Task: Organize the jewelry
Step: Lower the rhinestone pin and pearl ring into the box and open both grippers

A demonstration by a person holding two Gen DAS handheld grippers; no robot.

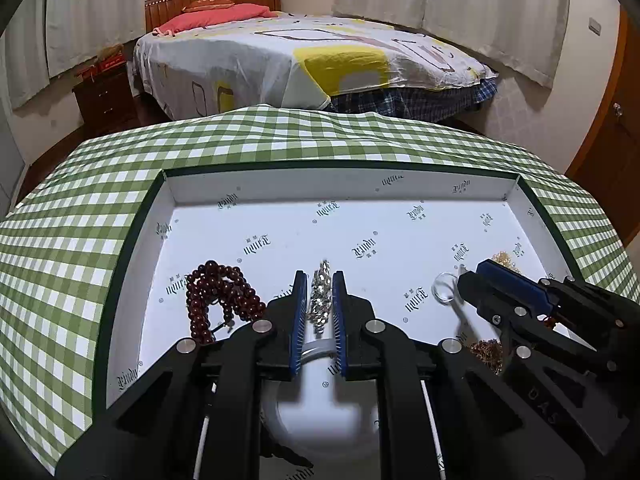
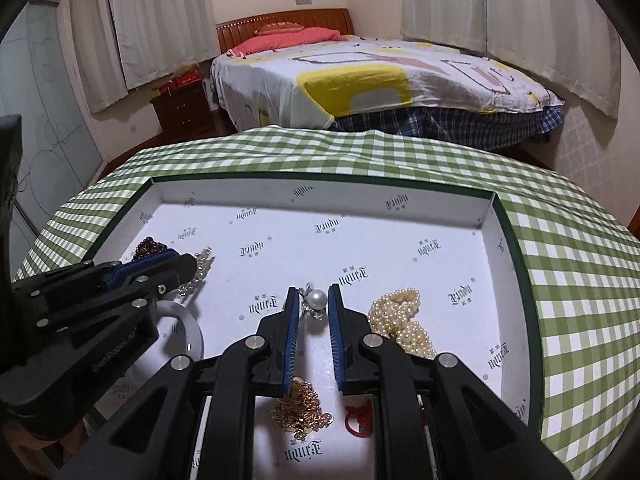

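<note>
I'm working in a home bedroom: at twelve o'clock a wooden-headboard bed (image 1: pixel 304 56) with a white-and-yellow patterned sheet and a pink pillow (image 1: pixel 216 16), a dark wooden nightstand (image 1: pixel 102 96) at ten o'clock, and pale pleated curtains (image 1: pixel 472 0) along the walls.

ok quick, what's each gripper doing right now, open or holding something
left gripper: open, fingers either side of the silver crystal piece, not clamped on it.
right gripper: open, fingers flanking the pearl pendant, nothing held.
</note>
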